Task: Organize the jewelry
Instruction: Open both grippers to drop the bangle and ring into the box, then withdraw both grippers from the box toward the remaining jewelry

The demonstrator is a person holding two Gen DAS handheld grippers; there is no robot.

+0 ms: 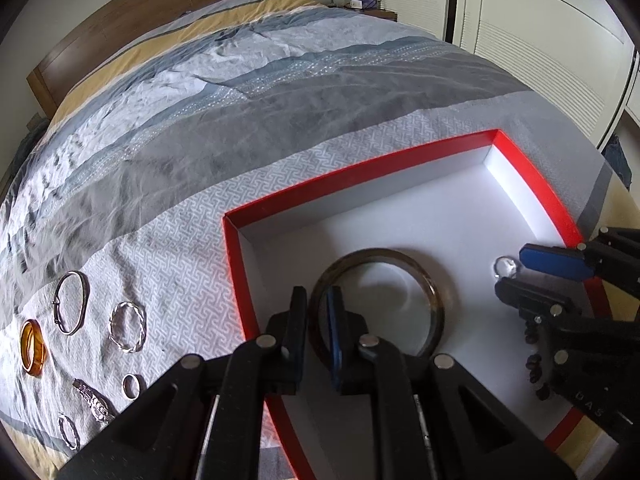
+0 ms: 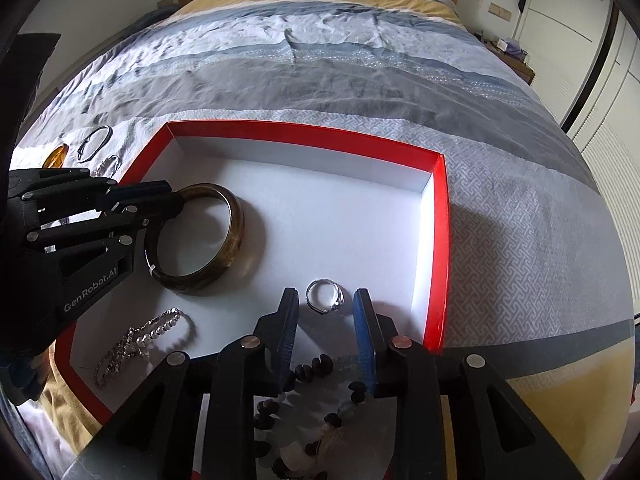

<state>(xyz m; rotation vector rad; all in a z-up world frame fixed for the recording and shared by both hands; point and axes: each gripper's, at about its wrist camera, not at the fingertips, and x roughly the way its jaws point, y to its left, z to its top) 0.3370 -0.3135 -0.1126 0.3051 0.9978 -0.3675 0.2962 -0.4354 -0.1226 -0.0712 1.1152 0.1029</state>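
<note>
A: Left gripper (image 1: 316, 320) first, what's the pose?
B: Reaches in over the near-left wall of the red box (image 1: 360, 168), fingers pinched on the rim of the dark brown bangle (image 1: 424, 280). One finger outside the ring, the blue-padded one inside. The right wrist view shows the same: left gripper (image 2: 176, 204) clamped on the bangle (image 2: 236, 224) at its left edge, bangle slightly tilted over the white floor.

A: Right gripper?
B: Right gripper (image 2: 326, 320) points down into the box (image 2: 438, 240) from the near edge, jaws apart, holding nothing. The silver ring (image 2: 326, 296) lies flat on the floor just ahead, between the fingertips, not touched as far as I can tell. From the left wrist view the right gripper (image 1: 516, 276) comes in from the right with the ring (image 1: 505, 266) at its tips.

A: What else is in the box?
B: Dark bead bracelet (image 2: 316, 368) under the right gripper, nearest the camera. Silver chain bracelet (image 2: 140, 340) near-left.

A: Outside?
B: On the bedspread (image 1: 280, 92) left of the box: amber bangle (image 1: 34, 348), thin silver bangle (image 1: 70, 302), twisted silver hoop (image 1: 128, 326), small silver band (image 1: 131, 386), and a couple more small silver pieces, too small to name. Wooden headboard (image 1: 160, 4) beyond.
</note>
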